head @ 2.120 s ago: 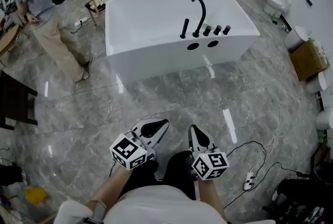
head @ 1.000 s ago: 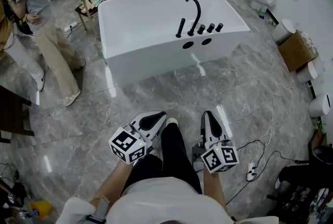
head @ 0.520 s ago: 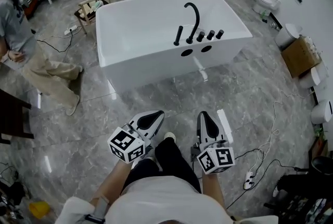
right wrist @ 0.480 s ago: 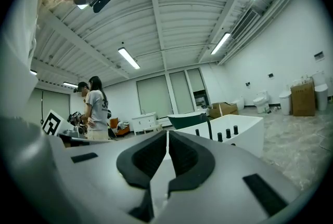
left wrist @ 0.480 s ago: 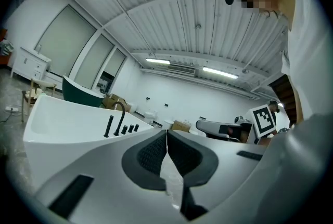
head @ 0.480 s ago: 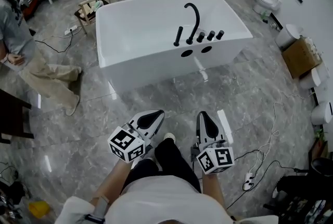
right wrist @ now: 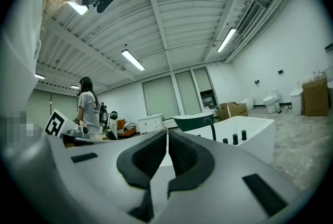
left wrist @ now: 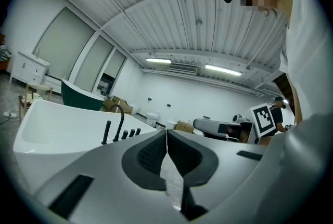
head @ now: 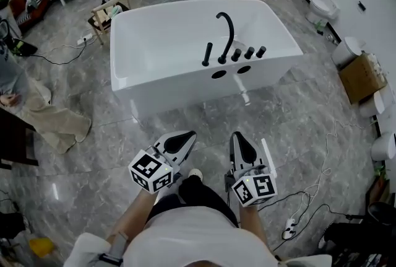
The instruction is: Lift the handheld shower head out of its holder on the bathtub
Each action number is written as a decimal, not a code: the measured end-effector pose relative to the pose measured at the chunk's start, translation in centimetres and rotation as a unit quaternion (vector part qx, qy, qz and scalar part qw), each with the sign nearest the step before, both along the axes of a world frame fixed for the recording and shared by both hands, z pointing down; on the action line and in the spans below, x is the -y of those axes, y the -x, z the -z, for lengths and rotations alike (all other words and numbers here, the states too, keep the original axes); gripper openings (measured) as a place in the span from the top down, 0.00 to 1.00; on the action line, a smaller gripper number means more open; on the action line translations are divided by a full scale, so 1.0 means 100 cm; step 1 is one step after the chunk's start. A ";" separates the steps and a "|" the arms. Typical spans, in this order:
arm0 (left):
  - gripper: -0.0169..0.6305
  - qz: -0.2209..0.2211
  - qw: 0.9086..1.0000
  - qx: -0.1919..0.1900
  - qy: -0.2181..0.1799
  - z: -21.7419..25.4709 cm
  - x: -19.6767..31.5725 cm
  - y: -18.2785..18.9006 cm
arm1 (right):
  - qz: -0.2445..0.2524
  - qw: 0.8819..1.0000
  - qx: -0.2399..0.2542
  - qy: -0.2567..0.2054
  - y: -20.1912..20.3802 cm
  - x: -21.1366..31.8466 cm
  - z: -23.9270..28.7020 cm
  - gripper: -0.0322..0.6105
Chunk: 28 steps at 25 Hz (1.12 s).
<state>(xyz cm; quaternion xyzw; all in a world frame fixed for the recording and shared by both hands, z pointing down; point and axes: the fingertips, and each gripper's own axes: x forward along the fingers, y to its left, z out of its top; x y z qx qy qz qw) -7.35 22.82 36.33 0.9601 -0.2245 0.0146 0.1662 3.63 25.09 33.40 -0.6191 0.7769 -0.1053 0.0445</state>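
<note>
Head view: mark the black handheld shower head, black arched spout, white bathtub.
black handheld shower head (head: 207, 55), head view, mid-shaft
black arched spout (head: 229, 38), head view, upright stem
white bathtub (head: 185, 86), head view, front wall

bathtub (head: 167, 93) ahead | handheld shower head (head: 206, 54) on its near rim, left of spout (head: 231, 33) | box (head: 361, 77) right of bathtub

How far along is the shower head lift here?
Nothing done: the handheld shower head stands docked on the bathtub rim. In hand: the left tongs and right tongs, both shut and empty, are over the floor short of the tub. Left: reach, grip, lift.
</note>
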 end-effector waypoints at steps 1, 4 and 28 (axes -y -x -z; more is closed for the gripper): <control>0.95 0.003 1.000 0.000 0.000 0.000 0.005 -0.004 | 0.003 1.000 0.003 0.001 -0.005 0.005 -0.001 0.92; 0.95 0.011 1.000 0.000 -0.001 0.001 0.018 -0.015 | 0.010 0.999 0.030 -0.003 -0.016 0.020 0.002 0.92; 0.95 0.056 0.998 0.014 0.011 -0.017 0.043 -0.060 | 0.102 0.994 -0.045 -0.018 -0.027 0.052 -0.004 0.92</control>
